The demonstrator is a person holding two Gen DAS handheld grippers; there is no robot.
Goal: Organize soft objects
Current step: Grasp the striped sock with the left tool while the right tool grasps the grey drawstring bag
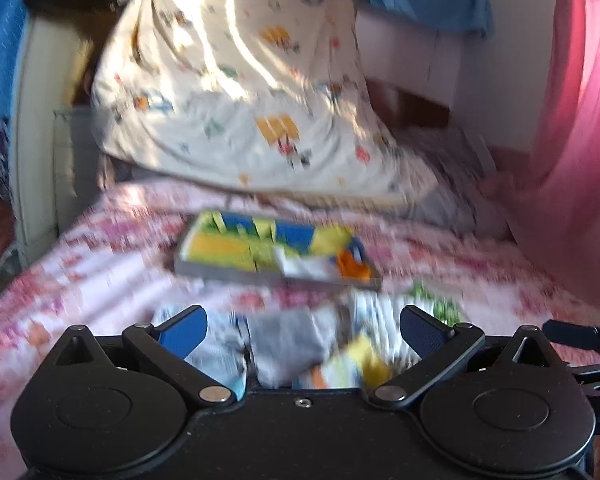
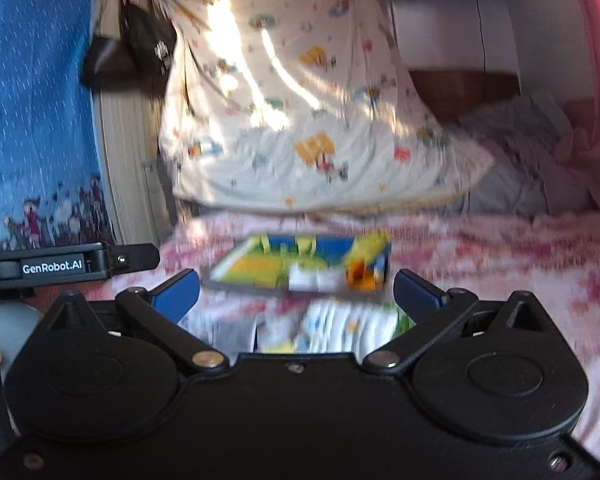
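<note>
Left wrist view: left tongs (image 1: 303, 330) released — soft pile (image 1: 296, 354) beneath.
Right tongs (image 2: 296, 292): released, empty.
Ahead: tray (image 1: 276, 252) on bedspread (image 1: 100, 240) — pillow (image 1: 252, 92) behind.

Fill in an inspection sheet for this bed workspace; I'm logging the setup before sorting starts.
Surface: bed cover, pink floral, rumpled.
Job's things: tray already holding folded yellow, green, blue and orange pieces; loose cloth pile in front of it.
Clutter: printed pillow propped behind the tray.
Grippers: left gripper open over the pile; right gripper open, nothing between its fingers.
Cables: nothing seen.
Surroundings: black bag hanging, blue curtain, pink cloth.
</note>
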